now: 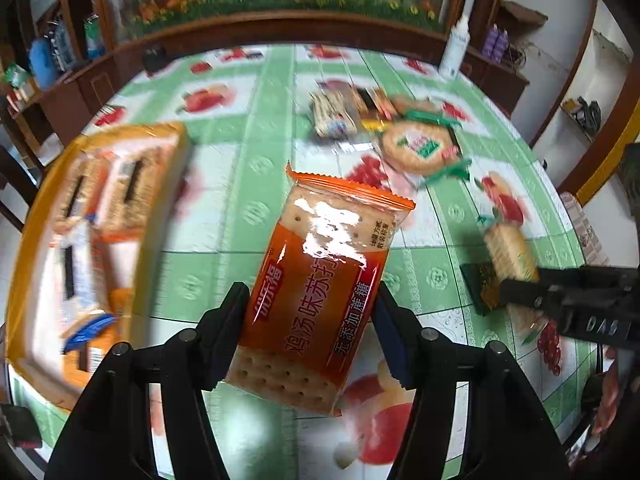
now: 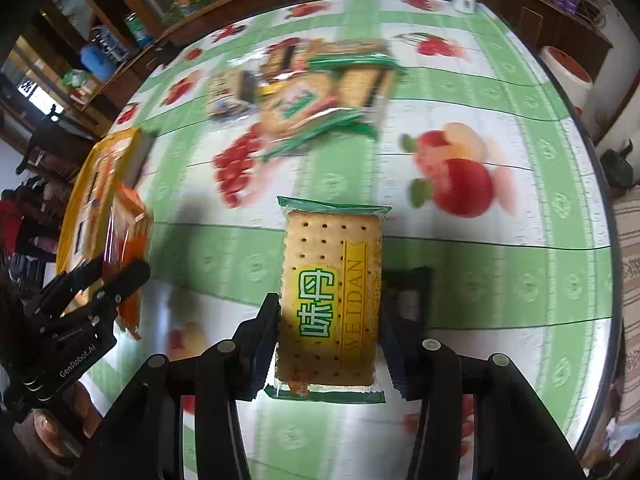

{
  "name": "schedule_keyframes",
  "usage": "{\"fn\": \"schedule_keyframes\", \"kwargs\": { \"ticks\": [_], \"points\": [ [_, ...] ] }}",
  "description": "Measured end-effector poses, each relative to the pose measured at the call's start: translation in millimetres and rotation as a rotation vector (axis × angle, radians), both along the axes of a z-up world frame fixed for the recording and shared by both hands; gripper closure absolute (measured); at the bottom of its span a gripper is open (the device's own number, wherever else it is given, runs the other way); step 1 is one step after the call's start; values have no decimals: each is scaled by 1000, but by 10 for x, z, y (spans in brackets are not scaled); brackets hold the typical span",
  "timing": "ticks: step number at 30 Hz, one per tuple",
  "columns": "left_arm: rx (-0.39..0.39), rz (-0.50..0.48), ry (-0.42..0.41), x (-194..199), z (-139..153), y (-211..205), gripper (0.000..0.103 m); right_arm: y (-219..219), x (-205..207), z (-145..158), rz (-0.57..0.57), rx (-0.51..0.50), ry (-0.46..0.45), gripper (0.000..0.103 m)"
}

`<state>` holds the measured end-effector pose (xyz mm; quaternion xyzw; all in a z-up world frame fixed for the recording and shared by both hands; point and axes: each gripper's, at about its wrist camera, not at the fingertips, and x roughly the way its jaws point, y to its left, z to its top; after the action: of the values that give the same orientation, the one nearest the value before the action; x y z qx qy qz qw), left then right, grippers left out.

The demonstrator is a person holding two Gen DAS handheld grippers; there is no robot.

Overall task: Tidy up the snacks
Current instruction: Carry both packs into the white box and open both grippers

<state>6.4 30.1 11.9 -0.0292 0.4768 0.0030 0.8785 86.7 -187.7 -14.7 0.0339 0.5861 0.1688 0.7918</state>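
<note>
A home dining room: a round table (image 1: 256, 184) under a fruit-print green tablecloth, dark wooden cabinets (image 1: 100, 80) along the top edge, cluttered shelves (image 2: 92, 56) at upper left.

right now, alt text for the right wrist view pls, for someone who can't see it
The right gripper grips a green-edged cracker packet above a fruit-print tablecloth. The left gripper holds an orange packet beside a yellow box.
</note>
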Motion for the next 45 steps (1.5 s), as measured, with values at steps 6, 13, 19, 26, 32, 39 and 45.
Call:
{"fn": "schedule_keyframes", "kwargs": {
  "ticks": [6, 13, 19, 26, 32, 39, 45],
  "points": [
    [14, 43, -80, -40, 215, 244, 43, 436, -118, 167, 67, 16, -31, 54],
    [31, 123, -119, -119, 360, 651, 43, 1087, -151, 383, 162, 33, -70, 54],
    [47, 249, -122, -144, 424, 1272, 42, 1732, -109, 497, 244, 57, -93, 54],
    [72, 413, -97, -187, 317, 2036, 42, 2536, 38, 486, 308, 107, -85, 54],
    [92, 475, -52, -146, 109, 2314, 42, 3106, 152, 309, 342, 112, -61, 54],
    [102, 476, 14, -26, -137, 2354, 42, 3424, 215, 117, 362, 79, -45, 54],
    [132, 477, 48, 36, -227, 2336, 42, 3463, 251, 26, 354, 59, -39, 53]
  ]
}}
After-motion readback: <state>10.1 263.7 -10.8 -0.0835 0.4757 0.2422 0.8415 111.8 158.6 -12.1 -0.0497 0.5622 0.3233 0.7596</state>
